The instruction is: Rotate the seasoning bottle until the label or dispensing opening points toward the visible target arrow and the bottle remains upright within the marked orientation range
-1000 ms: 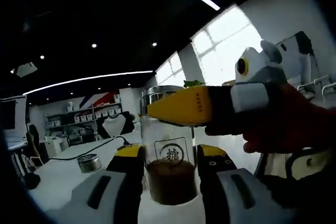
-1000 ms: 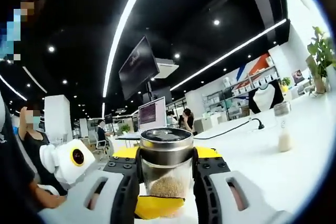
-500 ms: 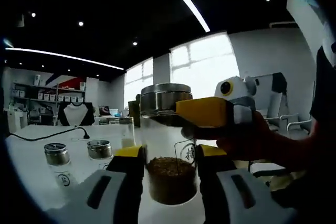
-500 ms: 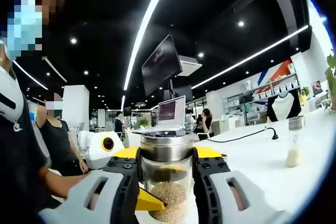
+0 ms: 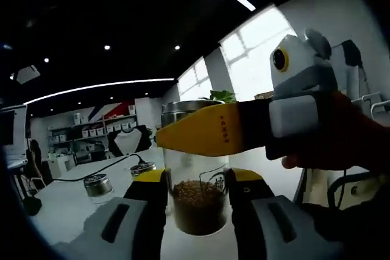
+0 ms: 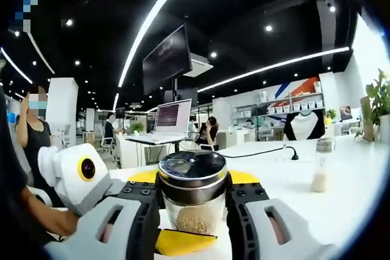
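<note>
Glass seasoning bottle turned, printed label rightward.

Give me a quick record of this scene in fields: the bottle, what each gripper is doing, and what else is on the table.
bottle: glass seasoning bottle with metal lid, upright, brown granules in the lower part, round printed label facing the left gripper view
left gripper: left gripper shut on the bottle's lower body
right gripper: right gripper shut on the bottle near its lid
table: white table
other items: two metal-lidded jars, small bottle of pale powder, black cable
target arrow: cannot tell
</note>
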The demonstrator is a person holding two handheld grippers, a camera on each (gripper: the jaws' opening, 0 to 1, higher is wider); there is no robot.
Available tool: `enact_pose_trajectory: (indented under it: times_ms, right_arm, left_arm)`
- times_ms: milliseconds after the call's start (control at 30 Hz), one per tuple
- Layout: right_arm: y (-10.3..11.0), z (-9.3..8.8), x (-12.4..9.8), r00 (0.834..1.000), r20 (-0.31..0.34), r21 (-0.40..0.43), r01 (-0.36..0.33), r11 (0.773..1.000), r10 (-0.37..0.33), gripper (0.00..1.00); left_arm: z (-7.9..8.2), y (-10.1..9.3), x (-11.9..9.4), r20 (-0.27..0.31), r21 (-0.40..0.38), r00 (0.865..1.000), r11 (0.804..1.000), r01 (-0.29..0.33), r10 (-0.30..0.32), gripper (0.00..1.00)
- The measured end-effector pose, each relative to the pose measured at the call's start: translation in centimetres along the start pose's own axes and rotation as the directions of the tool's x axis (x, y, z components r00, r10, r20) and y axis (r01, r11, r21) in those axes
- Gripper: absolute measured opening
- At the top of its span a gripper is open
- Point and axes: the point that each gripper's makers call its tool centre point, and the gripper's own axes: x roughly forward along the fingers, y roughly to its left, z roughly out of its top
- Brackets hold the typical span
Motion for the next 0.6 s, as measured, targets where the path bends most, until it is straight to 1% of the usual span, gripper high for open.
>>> enact_pose_trajectory:
  times_ms: [33, 67, 100, 133, 167, 200, 267, 300, 367, 467, 500, 533, 567, 600]
  right_arm:
    - [-0.2, 0.2, -0.1, 1.000, 0.008, 0.044, -0.017, 0.999, 0.017, 0.39]
    - [-0.4, 0.2, -0.3, 1.000, 0.007, 0.034, -0.024, 0.999, 0.024, 0.39]
    - [-0.5, 0.3, -0.4, 1.000, 0.009, 0.029, -0.025, 0.999, 0.025, 0.39]
    - [-0.5, 0.3, -0.4, 1.000, 0.009, 0.026, -0.026, 0.999, 0.025, 0.39]
    - [-0.5, 0.3, -0.4, 1.000, 0.001, 0.012, -0.021, 1.000, 0.021, 0.39]
    - [-0.6, 0.2, -0.4, 1.000, -0.010, 0.001, -0.017, 1.000, 0.017, 0.39]
    - [-0.6, 0.1, -0.4, 1.000, -0.020, -0.015, -0.021, 1.000, 0.021, 0.39]
    - [-0.6, 0.2, -0.3, 0.999, -0.019, -0.017, -0.028, 0.999, 0.028, 0.39]
    - [-0.7, 0.4, -0.3, 0.999, -0.008, -0.009, -0.043, 0.999, 0.043, 0.39]
    - [-0.5, 0.5, -0.2, 0.998, -0.001, 0.006, -0.061, 0.998, 0.061, 0.39]
    - [0.0, 0.4, 0.0, 0.996, -0.016, -0.015, -0.084, 0.996, 0.084, 0.40]
    - [0.2, 0.4, 0.0, 0.996, -0.023, -0.034, -0.088, 0.996, 0.087, 0.40]
    - [0.2, 0.4, 0.1, 0.997, -0.037, -0.074, -0.069, 0.995, 0.067, 0.40]
    - [0.3, 0.4, 0.1, 0.998, -0.037, -0.087, -0.063, 0.994, 0.060, 0.40]
  left_arm:
    - [0.2, 0.0, 0.0, 0.011, 0.021, 1.000, 1.000, 0.018, -0.018, 0.42]
    - [0.3, -0.1, 0.0, 0.015, 0.019, 0.999, 0.999, 0.032, -0.032, 0.42]
    - [0.5, -0.4, 0.0, 0.034, -0.012, 0.997, 0.997, 0.071, -0.071, 0.42]
    - [0.5, -0.5, 0.1, 0.039, -0.025, 0.996, 0.996, 0.082, -0.081, 0.42]
    - [0.2, -0.9, 0.1, 0.045, -0.098, 0.991, 0.986, 0.133, -0.130, 0.41]
    - [0.0, -1.0, 0.2, 0.044, -0.143, 0.988, 0.978, 0.150, -0.145, 0.41]
    - [-0.6, -0.9, 0.3, 0.042, -0.188, 0.990, 0.972, 0.143, -0.138, 0.41]
    - [-0.6, -0.8, 0.3, 0.042, -0.170, 0.990, 0.976, 0.138, -0.133, 0.41]
    - [-0.6, -1.0, 0.3, 0.039, -0.158, 0.990, 0.978, 0.139, -0.135, 0.41]
    - [-0.4, -0.9, 0.3, 0.035, -0.162, 0.991, 0.977, 0.136, -0.133, 0.41]
    - [-0.5, -0.6, 0.1, 0.015, -0.139, 0.994, 0.985, 0.106, -0.105, 0.41]
    - [-0.5, -0.3, 0.1, 0.005, -0.094, 0.997, 0.993, 0.076, -0.076, 0.41]
    - [-0.5, -0.4, 0.1, 0.013, -0.109, 0.997, 0.991, 0.071, -0.070, 0.40]
    - [-0.4, -0.3, 0.1, 0.019, -0.116, 0.998, 0.991, 0.060, -0.059, 0.40]
